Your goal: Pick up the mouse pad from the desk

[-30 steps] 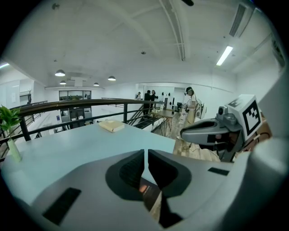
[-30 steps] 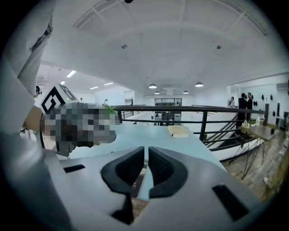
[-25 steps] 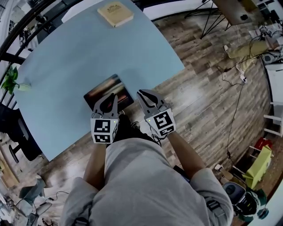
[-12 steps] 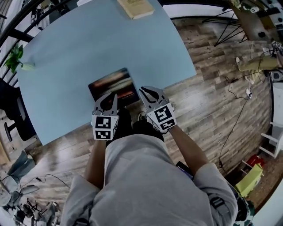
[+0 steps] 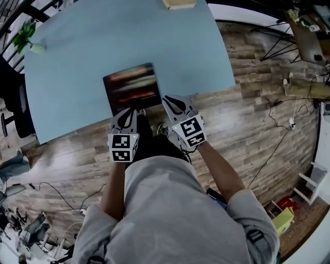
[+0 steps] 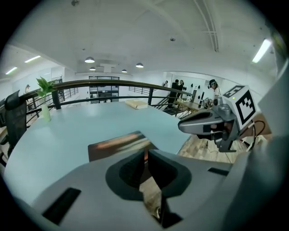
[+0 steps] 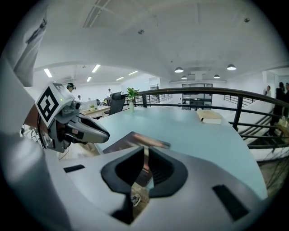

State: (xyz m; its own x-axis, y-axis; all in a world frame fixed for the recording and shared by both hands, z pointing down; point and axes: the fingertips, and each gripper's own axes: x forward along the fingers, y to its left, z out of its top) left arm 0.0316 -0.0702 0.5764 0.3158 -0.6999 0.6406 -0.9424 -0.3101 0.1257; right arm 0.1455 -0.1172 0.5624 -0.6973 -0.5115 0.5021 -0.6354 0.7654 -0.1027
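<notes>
Mouse pad (image 5: pixel 131 86) at desk's (image 5: pixel 77 62) near edge; left gripper (image 5: pixel 128 112), right gripper (image 5: pixel 171 101) closed, empty.
Likely thin, light, floppy: pinch its near edge.

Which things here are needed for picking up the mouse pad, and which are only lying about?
For the job:
- mouse pad, flat near the desk's front edge
- desk under it
- left gripper and right gripper, jaws together, nothing held

Only lying about:
- book at the far edge
- plant at the far left corner
</notes>
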